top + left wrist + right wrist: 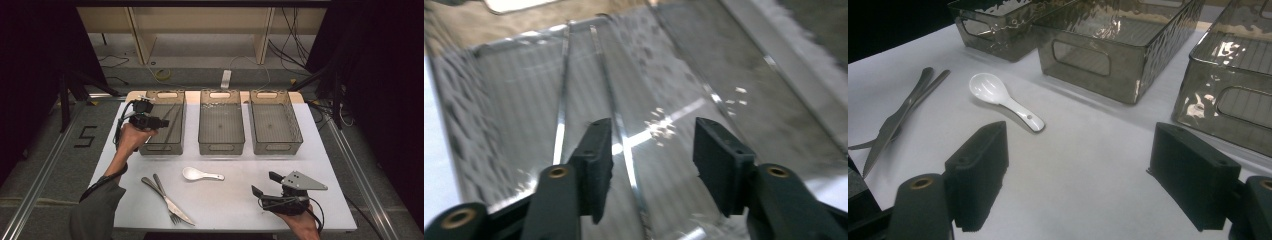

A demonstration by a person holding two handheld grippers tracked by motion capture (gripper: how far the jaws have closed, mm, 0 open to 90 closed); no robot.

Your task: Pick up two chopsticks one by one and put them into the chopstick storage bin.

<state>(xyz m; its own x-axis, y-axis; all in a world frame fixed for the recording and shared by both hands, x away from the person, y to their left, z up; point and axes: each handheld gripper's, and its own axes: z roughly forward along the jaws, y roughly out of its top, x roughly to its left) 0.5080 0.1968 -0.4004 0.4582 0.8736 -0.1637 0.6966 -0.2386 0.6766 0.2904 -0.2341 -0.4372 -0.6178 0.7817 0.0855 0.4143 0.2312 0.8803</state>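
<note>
Chopsticks [174, 126], a thin pair of rods, lie lengthwise in the left bin [161, 148] at about ten o'clock on the table [235, 200]; in the left gripper view they run up the ribbed floor.

Nearest, at five o'clock, the right gripper [263, 184] rests low over the table with its jaws wide and nothing between them. At seven o'clock a knife [172, 202] and fork [159, 192] lie crossed, and a white spoon [200, 174] sits near the centre at six o'clock. These three are, I judge, still to be sorted.

Farther off, the left gripper [163, 122] hangs over the left bin, jaws parted and holding nothing, the rods below them. The middle bin [221, 145] and right bin [276, 145] at twelve and one o'clock look empty.
</note>
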